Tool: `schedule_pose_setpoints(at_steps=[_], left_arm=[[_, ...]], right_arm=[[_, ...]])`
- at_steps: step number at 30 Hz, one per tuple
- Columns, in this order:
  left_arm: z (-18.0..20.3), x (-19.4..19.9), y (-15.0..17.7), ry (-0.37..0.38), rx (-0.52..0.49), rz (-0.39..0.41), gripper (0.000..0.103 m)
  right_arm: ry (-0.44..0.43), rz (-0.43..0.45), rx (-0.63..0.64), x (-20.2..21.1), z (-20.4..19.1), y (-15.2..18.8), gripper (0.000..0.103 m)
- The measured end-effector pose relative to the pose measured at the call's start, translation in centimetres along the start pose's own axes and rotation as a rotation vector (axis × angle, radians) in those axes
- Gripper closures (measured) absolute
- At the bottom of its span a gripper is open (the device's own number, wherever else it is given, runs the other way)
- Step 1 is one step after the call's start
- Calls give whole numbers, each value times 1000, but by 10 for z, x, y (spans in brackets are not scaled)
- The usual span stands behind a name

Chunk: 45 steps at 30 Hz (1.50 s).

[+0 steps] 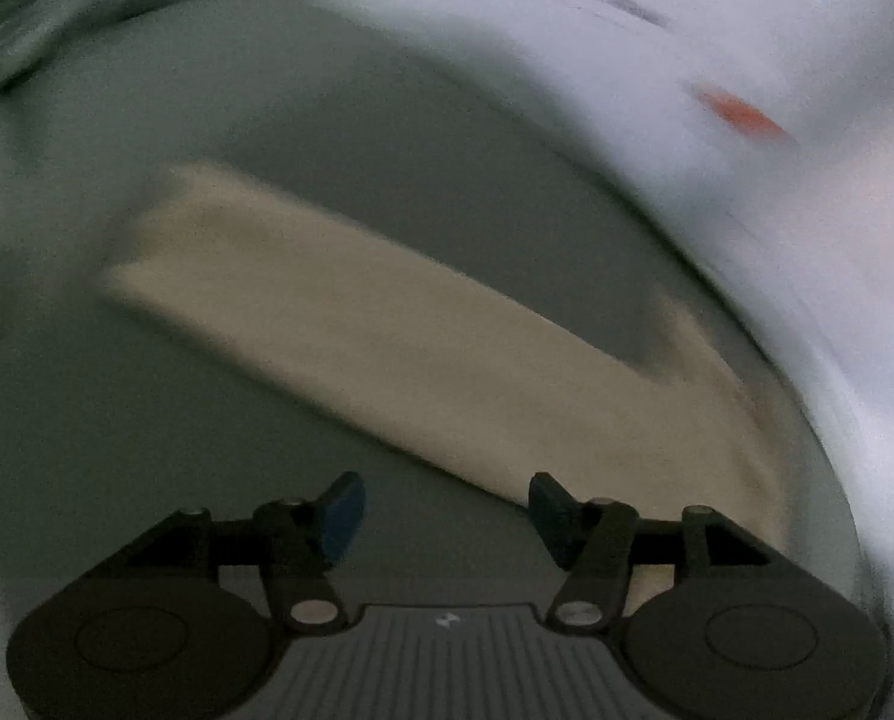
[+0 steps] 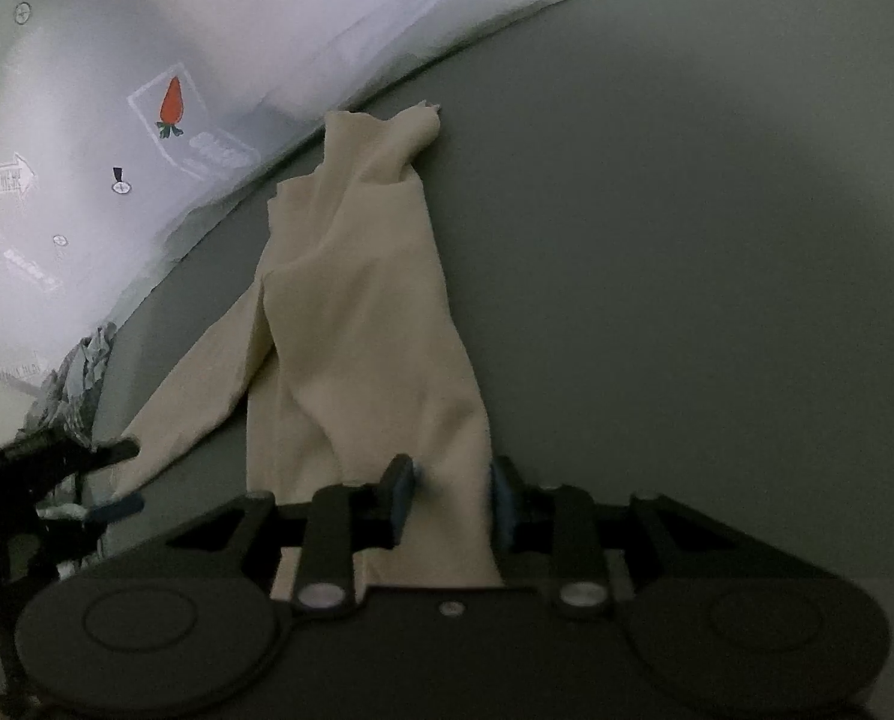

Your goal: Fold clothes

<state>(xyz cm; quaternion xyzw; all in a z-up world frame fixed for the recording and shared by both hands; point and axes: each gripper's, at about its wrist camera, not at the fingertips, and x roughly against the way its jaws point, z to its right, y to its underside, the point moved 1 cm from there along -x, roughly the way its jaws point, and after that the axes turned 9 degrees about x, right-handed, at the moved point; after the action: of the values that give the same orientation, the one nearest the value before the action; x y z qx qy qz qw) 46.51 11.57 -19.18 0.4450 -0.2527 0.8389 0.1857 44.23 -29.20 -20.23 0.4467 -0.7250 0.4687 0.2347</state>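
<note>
Right wrist cam: right claw (image 2: 452, 495) has the near end of the cream garment (image 2: 351, 324) between its pads, pinched. Long axis runs straight ahead of it across the grey counter (image 2: 687, 270). Left claw (image 1: 444, 516) jaws apart, nothing in them; cloth lies ahead and to its right, diagonal, blurred. Right claw nearer, so fold goes from its end imo.

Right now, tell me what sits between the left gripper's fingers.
Nothing is gripped: in the left wrist view the left gripper stands open over bare grey surface, the beige garment lying just beyond its fingertips.
</note>
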Motion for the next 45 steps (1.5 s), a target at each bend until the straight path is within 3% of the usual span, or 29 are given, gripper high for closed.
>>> schedule_pose_setpoints(at_steps=[2, 5, 7, 8, 12, 13, 15, 16, 17, 20, 23, 27, 29, 32, 34, 35, 38, 42, 45], left_arm=[[-28, 2, -23, -8, 113, 53, 41], [-47, 1, -45, -20, 178, 113, 40], [-54, -2, -54, 20, 222, 134, 30], [-54, -4, -57, 35, 233, 144, 24], [-39, -12, -57, 5, 180, 207, 22], [-35, -14, -56, -1, 163, 226, 29], [-28, -20, -53, -3, 137, 253, 60], [-27, -25, -53, 12, 137, 236, 88], [-29, -30, -54, 22, 154, 214, 96], [-33, -25, -56, 57, 171, 215, 97], [-3, -12, -45, 131, 59, 218, 97], [64, 9, 4, 301, -250, 136, 97], [90, 7, 37, 397, -369, 9, 95], [111, -20, 86, 522, -426, -275, 86], [110, -41, 107, 495, -389, -431, 77], [109, -45, 115, 475, -380, -466, 74], [105, -36, 118, 502, -403, -459, 58], [94, -25, 106, 530, -342, -421, 52], [84, -24, 94, 480, -321, -377, 50]], right_arm=[[12, -13, 16, 0, -3, -1, 72], [28, -27, 14, 1, -7, -3, 71], [34, -29, 5, 1, -9, -3, 70], [38, -29, 0, 2, -10, -3, 70], [53, -20, -14, 3, -13, -1, 69], [55, -18, -19, 3, -13, -1, 69], [56, -15, -28, 4, -13, 0, 68], [55, -15, -31, 5, -13, 0, 68], [54, -15, -33, 5, -13, 0, 68], [47, -14, -39, 6, -13, -1, 68], [30, -6, -73, 9, -10, 1, 68], [-27, 13, -188, 11, 4, 4, 68], [-67, 24, -275, 11, 14, 6, 68], [-126, 38, -400, 11, 29, 12, 68], [-147, 39, -453, 13, 34, 16, 65], [-151, 46, -461, 16, 34, 16, 64], [-155, 86, -440, 26, 30, 15, 64], [-138, 158, -301, 37, 9, 0, 69], [-167, 170, -175, 32, -11, -14, 81]])
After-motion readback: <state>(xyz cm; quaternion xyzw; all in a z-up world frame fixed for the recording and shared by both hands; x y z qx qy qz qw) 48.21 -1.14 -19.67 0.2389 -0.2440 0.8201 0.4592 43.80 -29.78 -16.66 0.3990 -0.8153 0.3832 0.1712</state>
